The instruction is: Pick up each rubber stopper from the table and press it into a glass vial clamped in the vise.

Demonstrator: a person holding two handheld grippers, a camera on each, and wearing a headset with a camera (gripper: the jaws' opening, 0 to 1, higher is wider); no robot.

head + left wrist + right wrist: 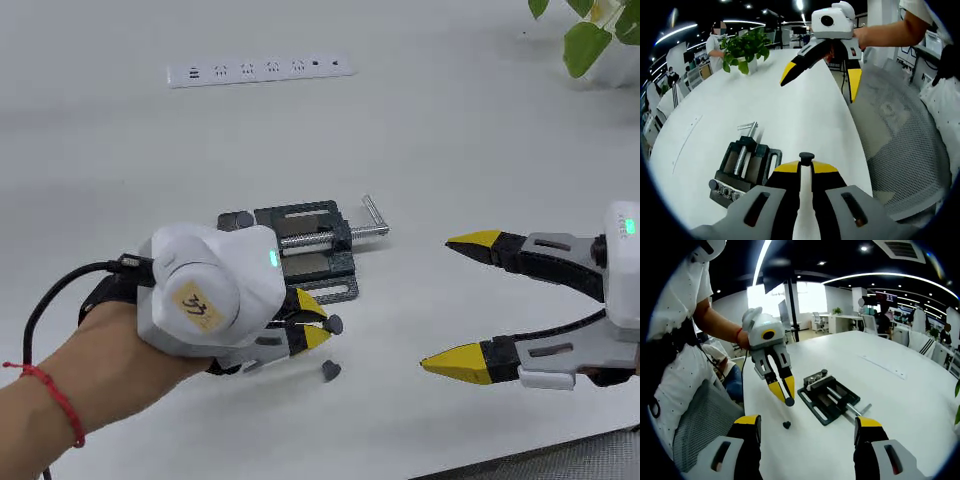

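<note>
Rubber stopper [333,324], small and dark, is pinched at the very tips of the left gripper [320,322], whose yellow-tipped jaws are closed tight around it. In the left gripper view the stopper [806,158] stands up just past the two meeting tips. In the right gripper view the held stopper [789,401] appears lifted a little off the white table [450,150].

A second stopper [330,370] lies loose on the table just beside the left gripper's tips, on the side nearer the person. It is also seen in the right gripper view [786,425].

The black vise [300,250] sits on the table just beyond the left gripper, its screw handle pointing to the right. What its jaws hold cannot be made out.

The right gripper [450,302] hangs over the table well to the right of the vise, jaws spread wide with nothing between them and tips pointing toward the left gripper.

A white power strip [260,70] lies at the far side of the table. Green leaves of a plant [585,35] enter at the far right corner.
</note>
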